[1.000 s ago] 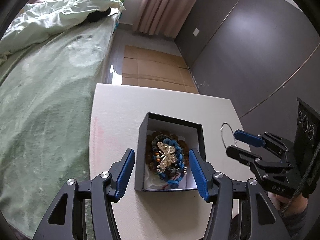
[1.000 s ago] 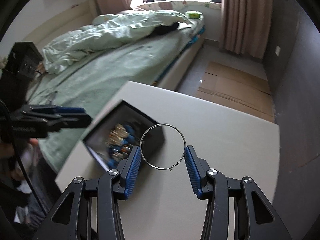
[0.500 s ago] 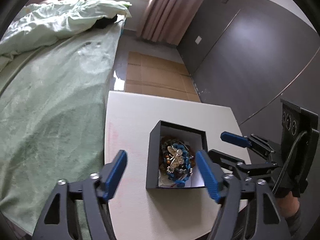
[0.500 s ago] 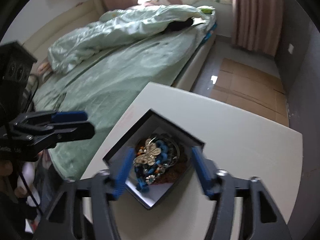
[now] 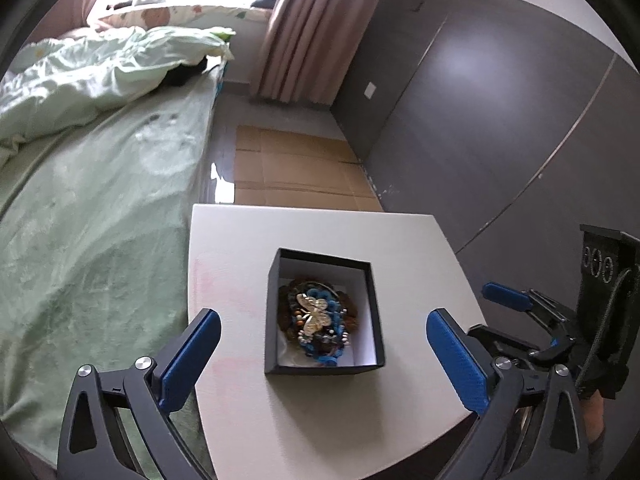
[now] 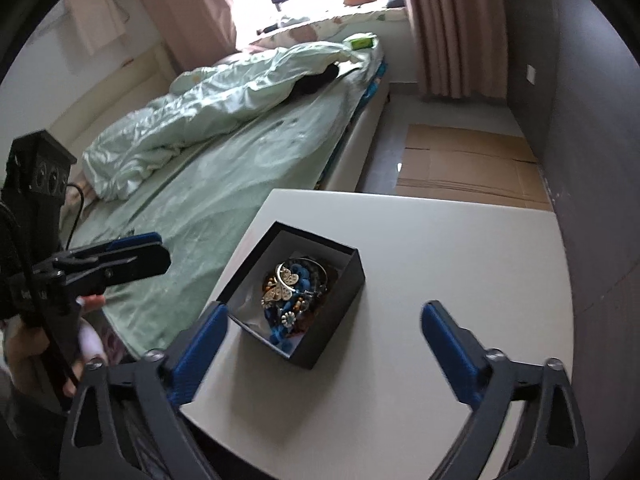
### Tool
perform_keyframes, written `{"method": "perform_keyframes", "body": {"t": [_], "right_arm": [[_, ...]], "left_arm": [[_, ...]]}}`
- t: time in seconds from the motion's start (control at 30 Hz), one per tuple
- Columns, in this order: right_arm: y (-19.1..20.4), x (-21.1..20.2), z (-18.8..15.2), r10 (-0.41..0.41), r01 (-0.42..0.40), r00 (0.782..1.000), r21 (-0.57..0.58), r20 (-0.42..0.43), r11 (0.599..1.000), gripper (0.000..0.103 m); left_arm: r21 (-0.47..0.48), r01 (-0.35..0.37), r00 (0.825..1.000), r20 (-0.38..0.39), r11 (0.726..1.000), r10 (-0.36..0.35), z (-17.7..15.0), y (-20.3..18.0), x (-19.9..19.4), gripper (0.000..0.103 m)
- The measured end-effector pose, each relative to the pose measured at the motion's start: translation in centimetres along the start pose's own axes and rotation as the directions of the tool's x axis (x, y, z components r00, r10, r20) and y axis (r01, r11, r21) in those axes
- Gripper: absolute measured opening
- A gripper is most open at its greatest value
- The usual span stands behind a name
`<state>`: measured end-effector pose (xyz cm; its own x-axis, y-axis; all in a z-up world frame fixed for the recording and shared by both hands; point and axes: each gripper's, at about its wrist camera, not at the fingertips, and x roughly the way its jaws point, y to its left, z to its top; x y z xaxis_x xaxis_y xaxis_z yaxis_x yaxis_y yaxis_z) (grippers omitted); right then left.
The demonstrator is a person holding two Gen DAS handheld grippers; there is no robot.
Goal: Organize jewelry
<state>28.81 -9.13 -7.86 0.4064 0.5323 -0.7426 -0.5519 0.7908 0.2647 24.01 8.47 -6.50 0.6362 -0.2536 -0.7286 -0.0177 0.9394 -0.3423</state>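
A black open box (image 5: 276,304) with a white lining stands on the white table (image 5: 304,420). It holds a heap of jewelry (image 5: 316,322): blue and brown beads, a gold butterfly piece and a thin silver ring (image 6: 308,264) on top. The box also shows in the right wrist view (image 6: 340,320). My left gripper (image 5: 324,360) is open and empty, pulled back above the box's near side. My right gripper (image 6: 324,344) is open and empty, back from the box; it also shows in the left wrist view (image 5: 504,312).
A bed with green sheets (image 5: 88,216) runs along the table's left edge. Flattened cardboard (image 5: 296,168) lies on the floor beyond the table. A dark grey wall (image 5: 500,120) stands to the right.
The right gripper carried the silver ring over the box, opened and left it among the jewelry. Both grippers opened wider and drew back and up from the box.
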Motion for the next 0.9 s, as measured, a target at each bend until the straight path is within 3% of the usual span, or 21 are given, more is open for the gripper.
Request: {"method": "perform_keyframes", "body": {"t": [0.27,0.47,0.9], "right_arm": [[-1.0,-5.0,-2.9,-0.047,0.032,0.991,0.119,0.125,0.992,0.103],[-1.8,-7.3,-5.6,-0.066,0.040,0.986,0.172,0.152,0.984,0.103],[-0.5,-12.8,-9.3,-0.081,0.049,0.978,0.163,0.194,0.985,0.103]], "left_arm": [[0.048,0.001,0.999,0.040,0.999,-0.003,-1.4,-2.6,-2.0,0.103],[0.082,-0.007,0.998,0.066,0.997,0.001,-2.8,-4.5,-3.7,0.103],[0.110,-0.021,0.990,0.139,0.994,0.006,-6.4,-7.4,-9.1,0.103]]}}
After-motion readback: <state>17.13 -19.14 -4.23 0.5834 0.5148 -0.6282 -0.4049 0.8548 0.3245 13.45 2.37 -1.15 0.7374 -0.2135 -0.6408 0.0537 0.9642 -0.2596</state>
